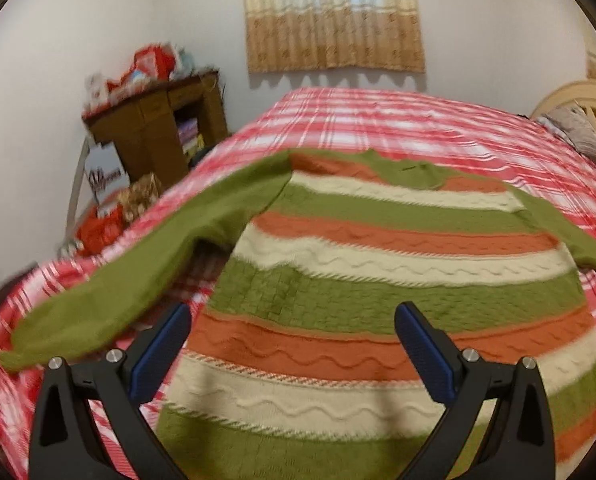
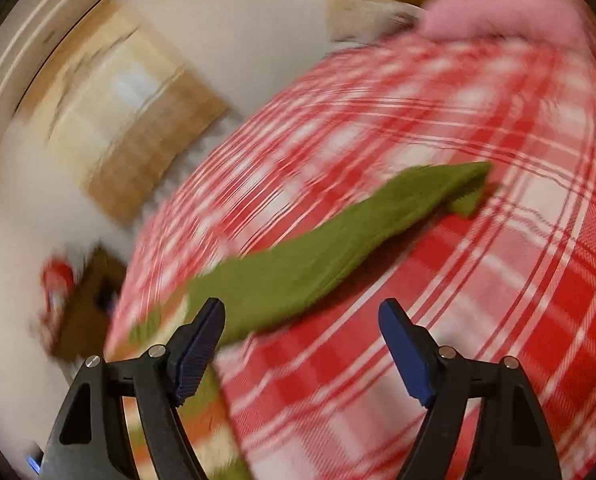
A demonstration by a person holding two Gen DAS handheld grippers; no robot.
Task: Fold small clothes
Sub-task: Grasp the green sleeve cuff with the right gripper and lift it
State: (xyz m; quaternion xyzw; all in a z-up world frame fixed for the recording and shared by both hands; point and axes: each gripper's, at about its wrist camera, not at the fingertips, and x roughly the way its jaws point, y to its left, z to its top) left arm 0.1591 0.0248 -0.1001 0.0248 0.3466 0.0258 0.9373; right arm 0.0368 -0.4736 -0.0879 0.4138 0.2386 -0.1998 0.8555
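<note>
Lying flat on the plaid bed [image 1: 377, 120], the sweater [image 1: 377, 280] spreads with its neck toward 12 o'clock and its hem at 6 o'clock, nearest the left gripper [image 1: 294, 356].

Left gripper: jaws released wide, grasping nothing, poised over the hem. Right gripper [image 2: 301, 344]: jaws likewise released and empty.

Left sleeve [image 1: 138, 272] runs out toward 8 o'clock and looks to hang near the bed edge. Right sleeve [image 2: 317, 256] stretches toward 2 o'clock, its cuff curled under.

Risks, in my judgement:
- Both views are blurred, so a grasp attempted at this pace could miss the edge or pinch the bedcover along with the knit.
- Thick knit may slip from a shallow bite.
- The left sleeve could slide off the bed and drag the body askew.
- The curled cuff could fold in crooked.
</note>
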